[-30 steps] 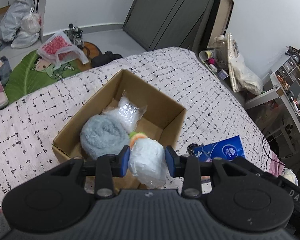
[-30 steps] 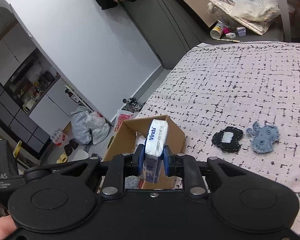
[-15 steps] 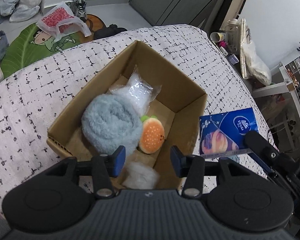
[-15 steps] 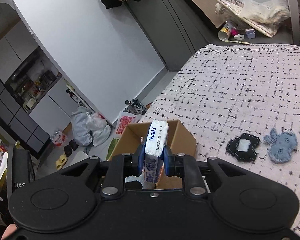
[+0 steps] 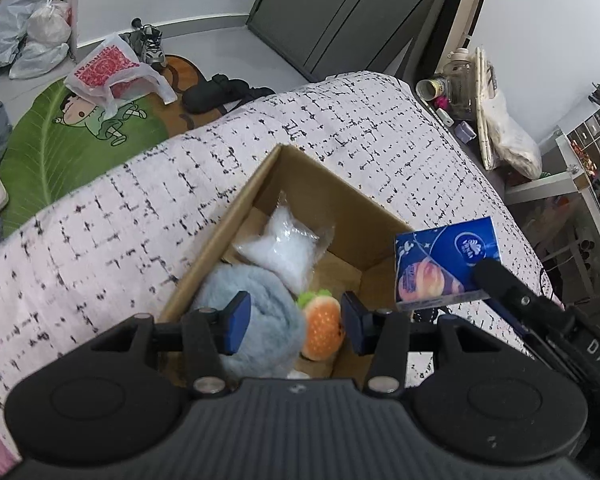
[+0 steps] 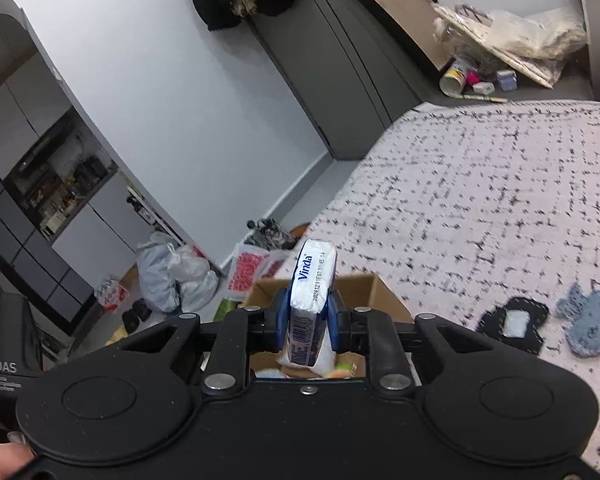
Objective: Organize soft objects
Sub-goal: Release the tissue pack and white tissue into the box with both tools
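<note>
An open cardboard box point(image 5: 228, 216) sits on the white, black-flecked bedspread. Inside lie a grey fluffy roll point(image 5: 268, 300), a burger plush point(image 5: 324, 330) and a clear bag of white stuffing point(image 5: 284, 248). My left gripper point(image 5: 294, 322) hangs open just above the roll and the plush, holding nothing. My right gripper point(image 6: 306, 320) grips a blue Vinda tissue pack point(image 6: 310, 280) on edge above the box point(image 6: 364, 284); its jaws are opening, with the pads still on the pack. The left wrist view shows the same pack point(image 5: 444, 264) at the box's right corner.
A black fabric patch point(image 6: 512, 322) and a blue fabric cutout point(image 6: 592, 320) lie on the bedspread to the right of the box. The bed's edge drops to a floor with a green mat point(image 5: 40, 152), bags and shoes. Dark wardrobes stand behind.
My left gripper opened and dropped the white bagged item into the box, then moved forward over it. My right gripper carried the tissue pack closer, over the box's right corner.
</note>
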{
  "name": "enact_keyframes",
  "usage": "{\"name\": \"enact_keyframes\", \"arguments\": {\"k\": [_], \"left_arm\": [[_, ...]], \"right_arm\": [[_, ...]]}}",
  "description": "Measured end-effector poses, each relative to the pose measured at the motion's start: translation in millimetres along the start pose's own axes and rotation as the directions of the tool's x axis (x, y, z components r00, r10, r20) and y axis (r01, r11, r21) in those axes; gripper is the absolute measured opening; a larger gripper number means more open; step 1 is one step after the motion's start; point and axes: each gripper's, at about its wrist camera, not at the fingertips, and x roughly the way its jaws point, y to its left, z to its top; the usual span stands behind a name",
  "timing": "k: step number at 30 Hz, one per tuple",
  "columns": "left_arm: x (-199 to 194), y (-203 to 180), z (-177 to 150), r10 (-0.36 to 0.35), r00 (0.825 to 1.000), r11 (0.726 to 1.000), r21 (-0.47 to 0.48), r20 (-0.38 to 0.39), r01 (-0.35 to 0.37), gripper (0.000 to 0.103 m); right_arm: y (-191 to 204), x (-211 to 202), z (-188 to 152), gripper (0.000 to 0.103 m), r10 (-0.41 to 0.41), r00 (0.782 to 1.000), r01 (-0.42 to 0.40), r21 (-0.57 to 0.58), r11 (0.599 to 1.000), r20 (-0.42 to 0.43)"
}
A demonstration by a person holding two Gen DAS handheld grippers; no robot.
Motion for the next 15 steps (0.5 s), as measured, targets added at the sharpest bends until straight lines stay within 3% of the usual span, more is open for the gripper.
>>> {"name": "enact_keyframes", "arguments": {"k": [6,11,15], "left_arm": [[-7,-5,5,0.017,1.0,0.999,0.039,0.015,-0.018,0.049],[-17,-9,0,0.046,0.997,0.997,0.065,0.063,-0.051,0.067],[-26,-9,-2,0.059,0.994,0.995,0.075,0.096,-0.067,0.072]], "right_arm": [[11,-3,5,0.046,0.0,1.0,0.0,-0.044,0.999,0.015],[4,-6,6,0.053,-0.04,0.999,0.04,-0.017,0.999,-0.021],[5,-16,6,0.064,-0.061,0.998,0.06,-0.041,0.997,-0.031]]}}
